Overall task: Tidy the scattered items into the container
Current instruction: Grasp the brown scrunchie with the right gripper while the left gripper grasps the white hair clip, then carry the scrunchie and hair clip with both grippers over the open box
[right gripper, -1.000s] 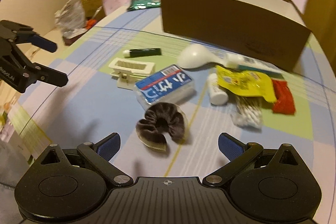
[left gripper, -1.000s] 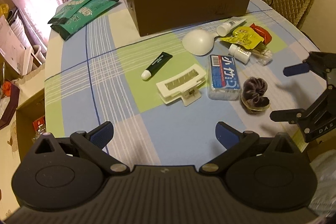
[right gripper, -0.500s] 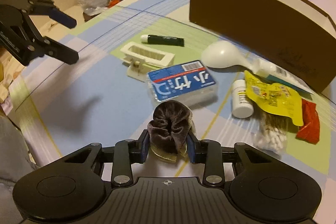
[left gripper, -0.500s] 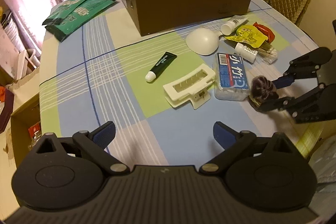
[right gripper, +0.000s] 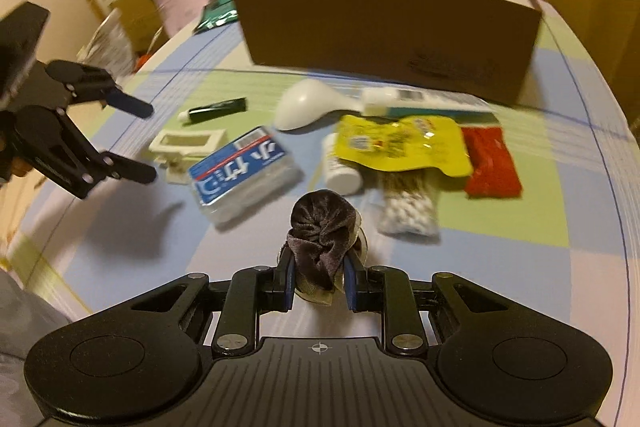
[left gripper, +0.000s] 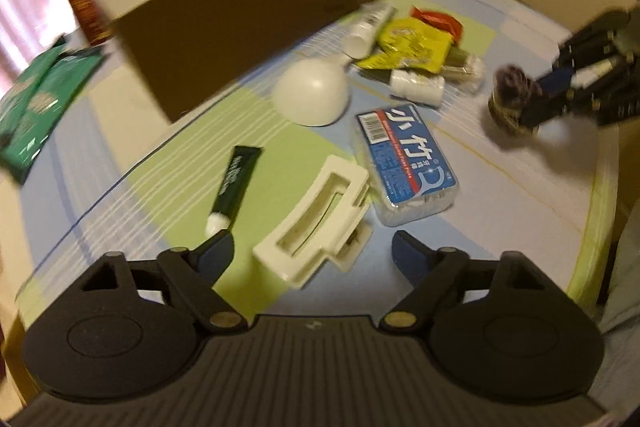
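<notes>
The right gripper (right gripper: 318, 285) has its fingers (right gripper: 286, 283) drawn nearly together on one dark velvet scrunchie (right gripper: 322, 231), which bulges up between the blue pads, clear of the checked counter (right gripper: 560, 267). The left gripper (left gripper: 312, 251) has its fingers (left gripper: 214, 251) spread wide and holds nothing; one white hair claw clip (left gripper: 316, 223) lies between and just ahead of them. One black tube (left gripper: 234, 183) lies with its white cap just beside the left finger. Ahead of the right finger lies one clear box of picks (left gripper: 406, 167) with a blue label in Japanese characters, blurred. Beyond it lie one white scoop (left gripper: 314, 93), one yellow pouch (right gripper: 404, 143) and one red packet (right gripper: 492, 163). The brown container (right gripper: 384, 39) stands open beyond them all.
</notes>
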A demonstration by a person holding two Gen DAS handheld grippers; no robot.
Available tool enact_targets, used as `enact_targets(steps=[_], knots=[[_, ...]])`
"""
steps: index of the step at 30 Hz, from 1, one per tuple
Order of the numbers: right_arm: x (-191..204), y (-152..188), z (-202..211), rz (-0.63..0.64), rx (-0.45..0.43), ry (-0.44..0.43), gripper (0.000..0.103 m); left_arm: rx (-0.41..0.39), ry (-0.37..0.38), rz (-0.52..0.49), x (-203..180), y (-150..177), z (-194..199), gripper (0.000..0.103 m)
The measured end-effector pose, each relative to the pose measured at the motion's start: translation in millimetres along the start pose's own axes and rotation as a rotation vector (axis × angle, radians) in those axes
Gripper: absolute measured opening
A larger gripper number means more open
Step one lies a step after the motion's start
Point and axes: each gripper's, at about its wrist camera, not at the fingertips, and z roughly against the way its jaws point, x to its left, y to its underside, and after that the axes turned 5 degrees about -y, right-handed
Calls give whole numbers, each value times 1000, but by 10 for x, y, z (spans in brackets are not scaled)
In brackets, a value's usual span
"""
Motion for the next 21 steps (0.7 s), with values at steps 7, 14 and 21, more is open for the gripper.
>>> enact_targets(steps=[7, 14, 21], knots=[[-153, 67, 117, -62, -8, 27, 27, 41, 103, -139, 35, -131, -225, 57], [-209, 69, 114, -82, -13, 20, 27, 61, 136, -165, 7, -162, -257, 38], [-217, -28, 133, -76, -27, -25, 27, 43, 108, -97, -10, -161, -33, 35]])
